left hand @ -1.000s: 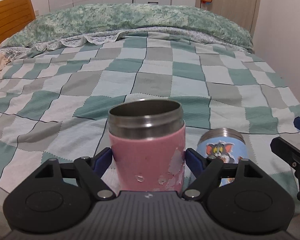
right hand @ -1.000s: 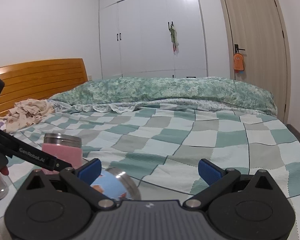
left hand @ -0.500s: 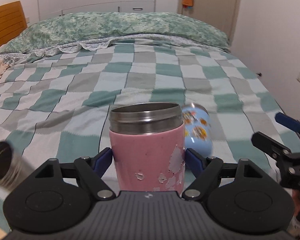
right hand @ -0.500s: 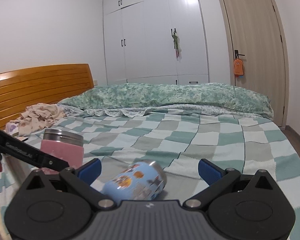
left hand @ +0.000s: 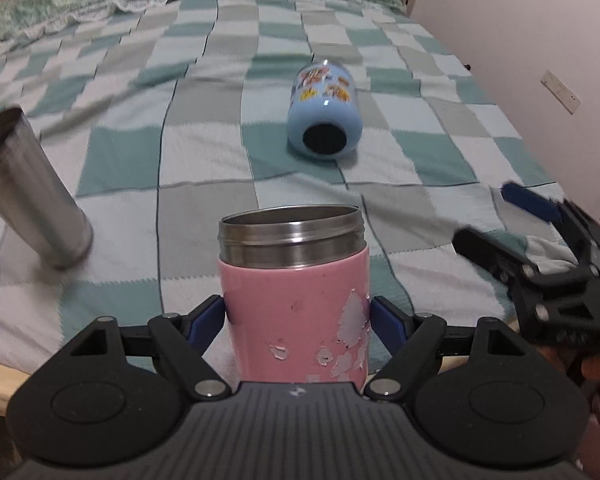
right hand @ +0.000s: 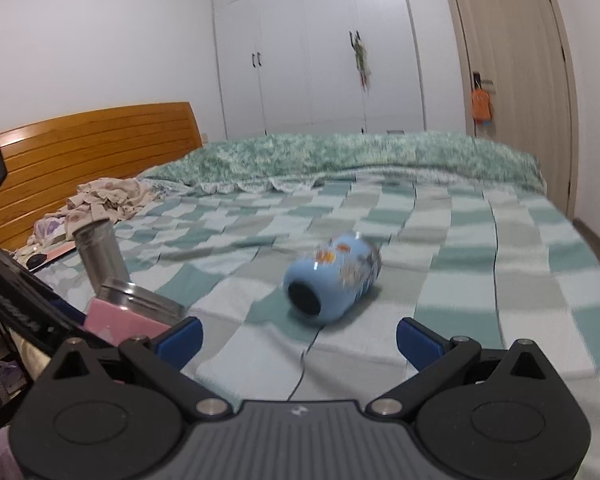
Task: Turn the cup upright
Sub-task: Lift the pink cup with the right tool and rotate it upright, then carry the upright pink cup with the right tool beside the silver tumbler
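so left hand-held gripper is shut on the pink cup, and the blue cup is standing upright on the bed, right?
Not quite. The blue cup lies on its side on the bed, as the left wrist view shows. The left hand-held gripper is indeed shut on the pink cup.

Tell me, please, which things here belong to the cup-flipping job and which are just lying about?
Job:
- pink cup, upright in the left claw
- blue cartoon cup, on its side
- steel tumbler
- right claw, open

Lying about:
- crumpled clothes
- quilt
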`<state>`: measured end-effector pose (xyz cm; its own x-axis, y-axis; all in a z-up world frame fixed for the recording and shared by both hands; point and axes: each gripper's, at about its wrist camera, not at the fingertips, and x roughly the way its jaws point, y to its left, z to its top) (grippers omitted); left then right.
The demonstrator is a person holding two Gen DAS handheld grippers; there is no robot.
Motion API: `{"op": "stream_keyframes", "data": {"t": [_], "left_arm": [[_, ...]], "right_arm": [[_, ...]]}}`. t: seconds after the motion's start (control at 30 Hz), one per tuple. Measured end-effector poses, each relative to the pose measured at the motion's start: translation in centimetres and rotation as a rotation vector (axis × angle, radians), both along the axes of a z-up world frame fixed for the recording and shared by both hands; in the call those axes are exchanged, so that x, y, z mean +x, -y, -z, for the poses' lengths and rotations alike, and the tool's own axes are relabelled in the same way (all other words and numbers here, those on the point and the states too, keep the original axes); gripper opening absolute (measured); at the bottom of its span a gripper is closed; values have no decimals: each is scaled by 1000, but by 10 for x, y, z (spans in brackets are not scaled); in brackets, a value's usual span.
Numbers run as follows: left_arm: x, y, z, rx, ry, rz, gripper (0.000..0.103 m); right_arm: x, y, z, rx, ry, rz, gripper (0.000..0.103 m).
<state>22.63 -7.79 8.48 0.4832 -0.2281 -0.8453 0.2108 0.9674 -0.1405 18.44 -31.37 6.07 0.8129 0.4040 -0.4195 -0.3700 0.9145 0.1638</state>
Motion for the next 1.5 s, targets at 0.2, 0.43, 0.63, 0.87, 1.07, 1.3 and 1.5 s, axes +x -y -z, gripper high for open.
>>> {"op": "stream_keyframes", "data": {"t": [0.2,0.43,0.63,0.87,1.07,1.3,1.5], "left_arm": [[10,5,16,-23,79,-36,79],[23,15,24,2,123,-35,79],[16,5,21,-39,157,-23,94],[-17,-55,-6,-88,328,-74,103],[-35,-109,-8,-39,407,-153,103],[-47,-145,2,46,498,-168,103],[-47,-154,15,52,517,-152,103]], "right_arm": [[-5,-1,20,-6,-59,48,103],[7,2,27,-26,-81,85,103],[9,-4,22,-37,-87,74,103],[6,-28,-1,-54,-96,17,103],[20,-73,-11,-36,-199,-33,103],[45,-114,-1,-13,-339,-10,103],[69,-126,11,8,-455,45,103]]}}
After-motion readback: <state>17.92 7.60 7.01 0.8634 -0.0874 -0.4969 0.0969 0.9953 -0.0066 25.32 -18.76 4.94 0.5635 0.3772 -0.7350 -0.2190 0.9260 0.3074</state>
